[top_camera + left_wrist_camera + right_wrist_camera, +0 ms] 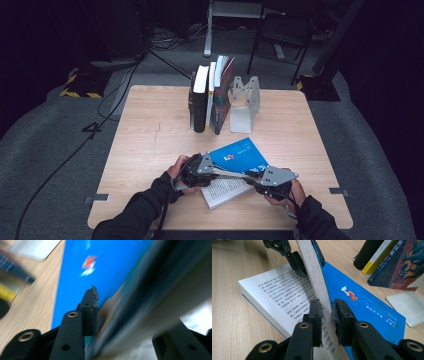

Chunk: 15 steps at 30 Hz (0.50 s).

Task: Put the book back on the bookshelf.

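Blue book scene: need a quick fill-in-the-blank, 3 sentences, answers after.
1. The book lies open on the ____ table.
2. The right gripper grips a lifted stack of pages together with the ____ cover.
3. Farther back, a row of books stands next to a ____ bookend.

Missing words: wooden; blue; metal

Dark long sleeves (142,207) cover both forearms at the bottom of the high view, each hand bearing a black gripper topped by a grey three-cornered plate (278,175), with black jaws (315,312) showing brass-ringed screw holes (303,325) and a trailing black cable (162,220).
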### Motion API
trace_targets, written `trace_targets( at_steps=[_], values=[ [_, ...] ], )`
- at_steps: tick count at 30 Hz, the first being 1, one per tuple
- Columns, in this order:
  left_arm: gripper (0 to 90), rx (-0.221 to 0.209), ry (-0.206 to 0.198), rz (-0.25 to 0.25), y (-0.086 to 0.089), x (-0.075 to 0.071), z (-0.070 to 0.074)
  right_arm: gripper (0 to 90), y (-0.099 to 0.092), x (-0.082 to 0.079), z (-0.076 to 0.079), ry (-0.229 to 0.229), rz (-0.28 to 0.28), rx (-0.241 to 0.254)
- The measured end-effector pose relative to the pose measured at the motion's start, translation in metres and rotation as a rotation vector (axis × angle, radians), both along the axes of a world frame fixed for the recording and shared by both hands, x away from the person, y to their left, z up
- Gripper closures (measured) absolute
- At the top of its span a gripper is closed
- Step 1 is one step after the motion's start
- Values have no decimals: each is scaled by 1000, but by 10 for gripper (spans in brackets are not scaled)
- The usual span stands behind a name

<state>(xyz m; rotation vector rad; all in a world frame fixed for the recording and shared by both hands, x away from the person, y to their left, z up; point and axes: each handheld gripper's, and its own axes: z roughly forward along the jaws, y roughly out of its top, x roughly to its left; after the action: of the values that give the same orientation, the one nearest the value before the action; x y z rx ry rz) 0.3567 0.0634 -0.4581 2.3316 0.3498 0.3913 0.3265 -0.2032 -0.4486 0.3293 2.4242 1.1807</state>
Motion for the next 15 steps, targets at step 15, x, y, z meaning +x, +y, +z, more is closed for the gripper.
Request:
trace_targets(
  at_steps=[15],
  values=[
    [743,-66,9,-60,20,2,9,446,-45,32,-3,28,-123,12]
  ],
)
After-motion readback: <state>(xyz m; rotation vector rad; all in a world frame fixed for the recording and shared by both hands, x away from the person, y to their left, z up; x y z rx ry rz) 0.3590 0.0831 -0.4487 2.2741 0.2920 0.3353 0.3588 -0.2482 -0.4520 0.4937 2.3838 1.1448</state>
